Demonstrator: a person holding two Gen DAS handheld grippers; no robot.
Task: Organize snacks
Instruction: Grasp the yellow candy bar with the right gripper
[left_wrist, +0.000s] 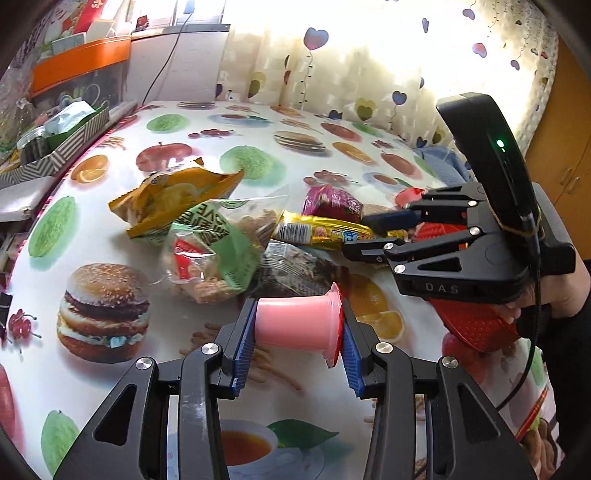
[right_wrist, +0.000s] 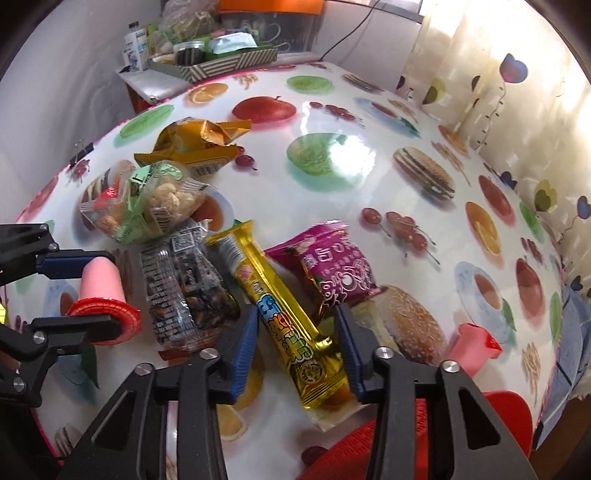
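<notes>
Left wrist view: left gripper (left_wrist: 299, 345) clamped a pink cup (left_wrist: 295, 325).
Right gripper (right_wrist: 295, 354) stood open astride the gold packet (right_wrist: 280, 306), at three o'clock.

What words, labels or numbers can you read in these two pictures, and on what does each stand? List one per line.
"DAS": embossed on the black body of the right gripper, seen from the left wrist.
Green-and-clear snack bag: large white letters, upside down, not surely readable.
Gold snack stick wrapper: blue and red characters, too distorted to read.
Purple snack packet: white characters, blurred.
Clear packet of dark snacks: square code and fine print, too small.
</notes>
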